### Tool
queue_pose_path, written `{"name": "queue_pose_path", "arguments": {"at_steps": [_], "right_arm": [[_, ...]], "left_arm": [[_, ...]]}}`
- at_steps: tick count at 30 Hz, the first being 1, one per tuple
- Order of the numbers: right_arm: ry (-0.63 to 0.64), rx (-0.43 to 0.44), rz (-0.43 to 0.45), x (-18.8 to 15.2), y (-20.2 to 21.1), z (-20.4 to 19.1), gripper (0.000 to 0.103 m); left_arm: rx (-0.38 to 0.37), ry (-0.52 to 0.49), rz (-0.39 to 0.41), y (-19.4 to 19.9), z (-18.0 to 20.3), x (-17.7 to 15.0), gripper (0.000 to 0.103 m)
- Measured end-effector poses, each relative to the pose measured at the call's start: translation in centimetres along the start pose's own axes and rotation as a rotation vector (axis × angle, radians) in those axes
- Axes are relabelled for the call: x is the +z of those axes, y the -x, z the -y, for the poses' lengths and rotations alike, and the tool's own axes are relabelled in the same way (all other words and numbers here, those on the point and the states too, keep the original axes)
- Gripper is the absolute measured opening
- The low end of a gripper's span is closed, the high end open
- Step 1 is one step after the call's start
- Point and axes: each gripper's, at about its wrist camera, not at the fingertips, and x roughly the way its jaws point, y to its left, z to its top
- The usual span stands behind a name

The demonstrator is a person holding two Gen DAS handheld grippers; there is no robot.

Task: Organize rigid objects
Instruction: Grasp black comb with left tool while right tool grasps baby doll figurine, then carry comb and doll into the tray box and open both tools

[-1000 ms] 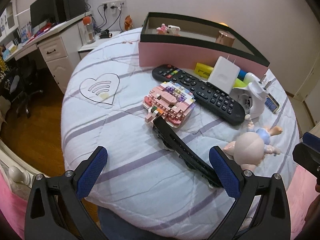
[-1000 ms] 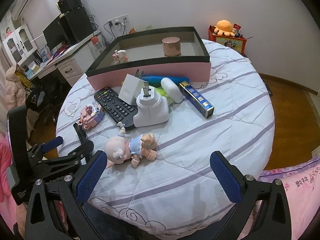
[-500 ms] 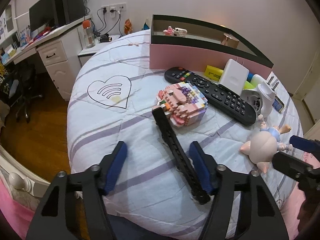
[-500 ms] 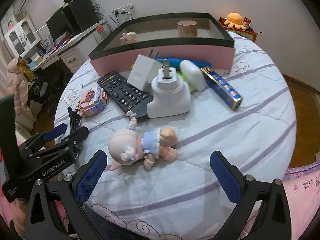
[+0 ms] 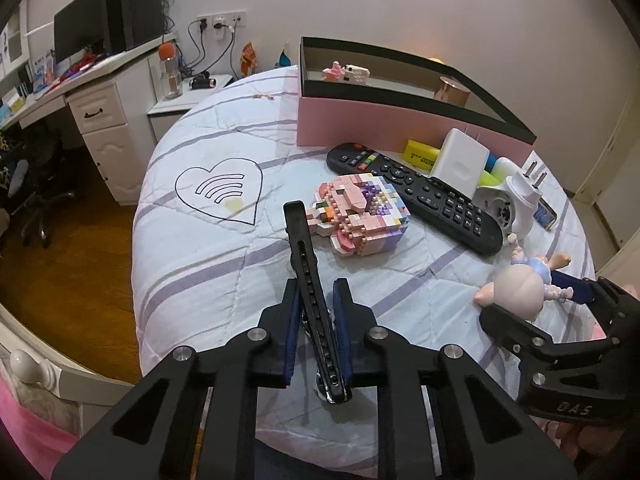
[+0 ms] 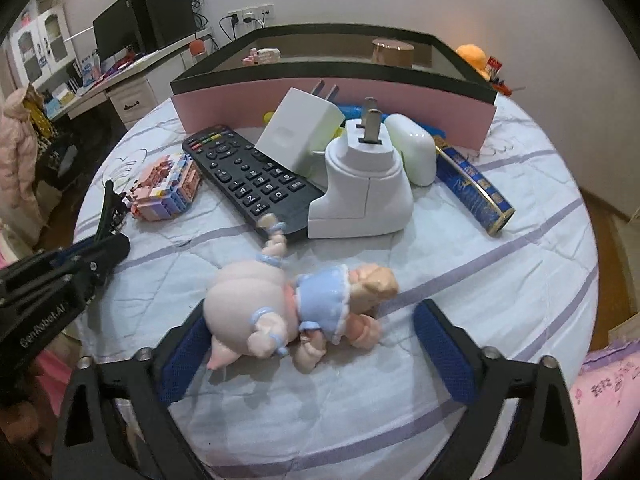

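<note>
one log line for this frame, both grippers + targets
left gripper: shut on black strap | right gripper: open, straddling baby doll | pink box: not reached

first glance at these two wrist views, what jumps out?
The left tongs are clamped on a long black perforated strip pointing toward the pastel brick model. The right tongs are open around a baby doll lying on the striped quilt. Behind them, a black remote, white chargers and a blue tube crowd the front of the pink box.
</note>
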Motion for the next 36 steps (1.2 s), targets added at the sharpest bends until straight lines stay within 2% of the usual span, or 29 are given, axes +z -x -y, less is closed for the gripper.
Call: {"name": "queue_pose_path", "arguments": {"at_steps": [2, 11, 21, 24, 28, 36], "right_arm": [[0.007, 0.001, 0.009, 0.0, 0.3, -0.1, 0.080], [-0.025, 0.057, 0.009, 0.3, 0.8, 1.2, 0.080], [-0.070, 0.130, 0.043, 1.8, 3.9, 3.1, 0.080], [-0.073, 0.147, 0.079, 3.3, 5.5, 3.7, 0.080], [-0.057, 0.125, 0.113, 6.0, 6.4, 4.4, 0.080], [-0.035, 0.097, 0.169, 13.4, 6.0, 6.2, 0.080]], "left_arm": [[-0.004, 0.001, 0.002, 0.0, 0.0, 0.0, 0.016], [-0.008, 0.002, 0.004, 0.7, 0.3, 0.5, 0.016], [-0.026, -0.019, 0.051, 3.7, 1.1, 2.8, 0.016], [-0.029, -0.023, 0.064, 3.8, 1.5, 4.4, 0.016], [-0.028, -0.047, 0.102, 3.8, 2.4, 7.6, 0.016], [-0.038, -0.075, 0.181, 2.9, 3.6, 14.8, 0.016]]}}
